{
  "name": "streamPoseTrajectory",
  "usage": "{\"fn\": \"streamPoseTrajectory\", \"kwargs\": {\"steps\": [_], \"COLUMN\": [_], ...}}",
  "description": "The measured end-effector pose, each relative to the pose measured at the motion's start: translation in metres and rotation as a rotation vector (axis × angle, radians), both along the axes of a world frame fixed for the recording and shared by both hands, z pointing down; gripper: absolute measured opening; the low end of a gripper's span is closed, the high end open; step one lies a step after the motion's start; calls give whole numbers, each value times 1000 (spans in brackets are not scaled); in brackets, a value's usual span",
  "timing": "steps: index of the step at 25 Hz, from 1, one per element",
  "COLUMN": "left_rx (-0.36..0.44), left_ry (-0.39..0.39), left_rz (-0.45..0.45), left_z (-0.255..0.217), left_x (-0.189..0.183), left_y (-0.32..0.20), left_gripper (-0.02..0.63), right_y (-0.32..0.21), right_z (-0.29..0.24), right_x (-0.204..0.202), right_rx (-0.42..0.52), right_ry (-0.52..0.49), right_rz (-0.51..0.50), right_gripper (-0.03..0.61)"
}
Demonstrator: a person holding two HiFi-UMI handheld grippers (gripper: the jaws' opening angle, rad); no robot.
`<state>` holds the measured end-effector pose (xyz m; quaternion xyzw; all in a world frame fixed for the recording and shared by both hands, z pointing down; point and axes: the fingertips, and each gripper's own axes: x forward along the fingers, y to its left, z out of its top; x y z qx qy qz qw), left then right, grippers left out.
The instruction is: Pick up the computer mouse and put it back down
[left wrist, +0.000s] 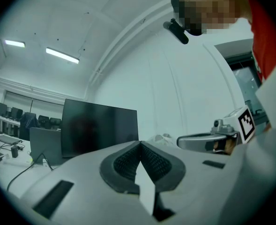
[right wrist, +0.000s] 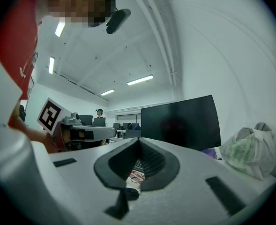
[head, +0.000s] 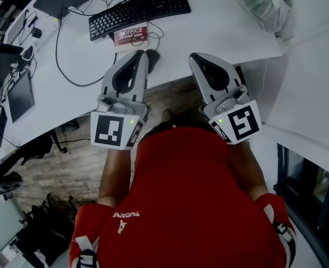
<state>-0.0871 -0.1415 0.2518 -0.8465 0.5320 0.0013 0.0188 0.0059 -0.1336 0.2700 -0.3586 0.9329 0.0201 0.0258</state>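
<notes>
Head view: mouse lay untouched, pick-up not begun

Computer mouse [head: 153,56] sat on the desk [head: 209,32], just beyond the left gripper [left wrist: 139,143]. It and the right gripper [right wrist: 138,140] were clenched, empty. Next move probably required opening jaws around it.
</notes>
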Motion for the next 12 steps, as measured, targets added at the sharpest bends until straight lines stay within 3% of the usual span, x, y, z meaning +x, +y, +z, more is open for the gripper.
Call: {"fn": "streamPoseTrajectory", "kwargs": {"steps": [12], "left_rx": [4], "left_ry": [6], "left_rz": [-5], "left_z": [-1], "left_x": [-2], "left_y": [1], "left_gripper": [9], "right_y": [0], "right_z": [0], "right_x": [3], "right_rx": [0], "right_ry": [4], "right_rz": [8], "right_gripper": [5]}}
